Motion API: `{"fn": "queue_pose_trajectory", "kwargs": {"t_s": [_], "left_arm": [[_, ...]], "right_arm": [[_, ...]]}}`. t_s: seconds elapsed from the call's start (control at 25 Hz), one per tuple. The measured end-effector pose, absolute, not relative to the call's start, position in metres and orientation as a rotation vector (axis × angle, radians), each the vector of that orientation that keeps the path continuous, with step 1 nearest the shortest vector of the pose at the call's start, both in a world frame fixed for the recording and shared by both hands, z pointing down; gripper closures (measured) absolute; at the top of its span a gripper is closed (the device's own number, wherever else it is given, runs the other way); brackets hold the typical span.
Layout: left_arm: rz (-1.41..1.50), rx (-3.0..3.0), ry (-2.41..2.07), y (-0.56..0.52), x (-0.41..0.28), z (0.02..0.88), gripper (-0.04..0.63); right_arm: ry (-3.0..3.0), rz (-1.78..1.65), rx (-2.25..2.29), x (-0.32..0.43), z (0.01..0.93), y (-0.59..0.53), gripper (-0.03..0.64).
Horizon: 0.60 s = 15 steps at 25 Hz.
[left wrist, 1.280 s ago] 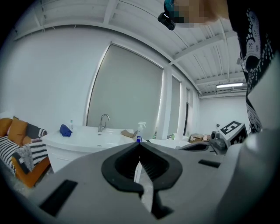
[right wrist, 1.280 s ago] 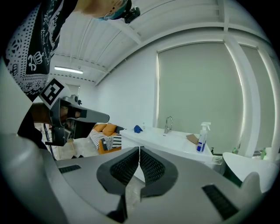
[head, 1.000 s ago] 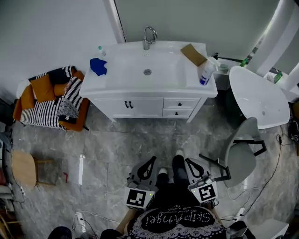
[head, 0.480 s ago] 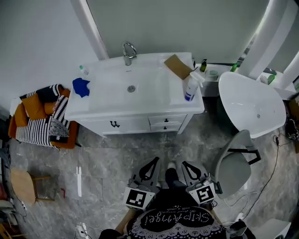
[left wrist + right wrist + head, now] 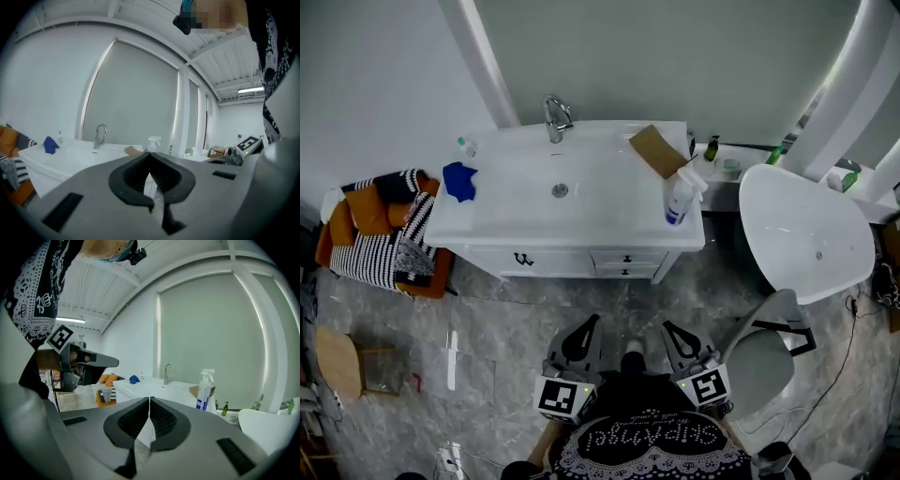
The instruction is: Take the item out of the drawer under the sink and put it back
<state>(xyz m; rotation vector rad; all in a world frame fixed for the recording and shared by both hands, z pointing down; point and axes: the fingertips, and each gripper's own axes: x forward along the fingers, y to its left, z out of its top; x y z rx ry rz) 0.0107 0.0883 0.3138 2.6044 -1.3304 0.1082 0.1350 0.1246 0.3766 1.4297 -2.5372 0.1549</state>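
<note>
The white sink cabinet (image 5: 487,246) stands ahead of me, with a chrome tap (image 5: 555,117) at the back of its basin. Its small drawers (image 5: 626,260) sit under the right side and are closed; nothing of their contents shows. My left gripper (image 5: 584,324) and right gripper (image 5: 668,328) are held side by side over the floor, short of the cabinet and pointing at it. Both are shut with nothing between the jaws. The left gripper view shows the left gripper (image 5: 150,153) with its tips together, and the right gripper view shows the right gripper (image 5: 150,399) the same.
On the counter lie a blue cloth (image 5: 459,180), a spray bottle (image 5: 680,199), a brown card (image 5: 657,150) and a small bottle (image 5: 467,146). A grey chair (image 5: 764,354) and a white tub (image 5: 806,230) stand at the right. A striped, orange-cushioned seat (image 5: 380,234) stands left.
The person has walked toward the sink cabinet, so it sits lower and closer in the head view. Both grippers have come forward with the person, still shut.
</note>
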Motion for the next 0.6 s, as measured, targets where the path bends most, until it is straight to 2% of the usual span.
{"fn": "queue_pose_trajectory", "kwargs": {"t_s": [0.6], "left_arm": [[0.145,2.505,-1.501,0.093,-0.027,0.322,0.591]], "right_arm": [[-2.627,0.204,1.302,0.115,0.383,0.102,0.596]]}}
